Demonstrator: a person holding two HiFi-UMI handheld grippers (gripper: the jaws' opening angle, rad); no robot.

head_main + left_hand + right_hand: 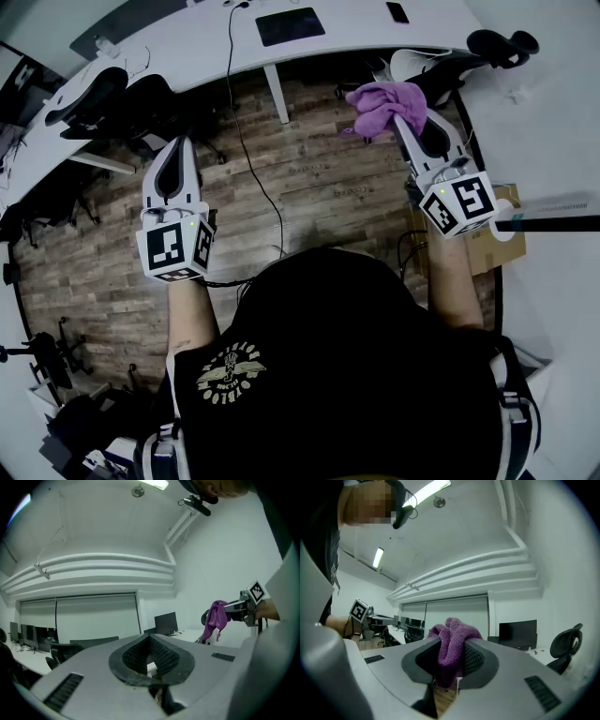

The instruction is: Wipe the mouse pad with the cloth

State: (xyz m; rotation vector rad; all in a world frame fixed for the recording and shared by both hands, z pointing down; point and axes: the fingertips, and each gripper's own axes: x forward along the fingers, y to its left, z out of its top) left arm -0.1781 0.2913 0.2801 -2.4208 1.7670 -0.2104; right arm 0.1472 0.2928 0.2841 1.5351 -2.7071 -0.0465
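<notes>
Wood floor [328,187] lies below; right gripper [451,645] clamps the purple cloth [454,629]; left gripper [150,639] is closed on nothing.

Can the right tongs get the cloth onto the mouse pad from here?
Probably yes. The right tongs, shut on the cloth, hang short of the desk; nothing stands between them and the mouse pad, whose top looks bare. They'd need to go forward and left.

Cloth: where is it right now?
The purple cloth is clamped in the right gripper, at the head view's upper right. It hangs in the air above the wood floor, near the white desk.
</notes>
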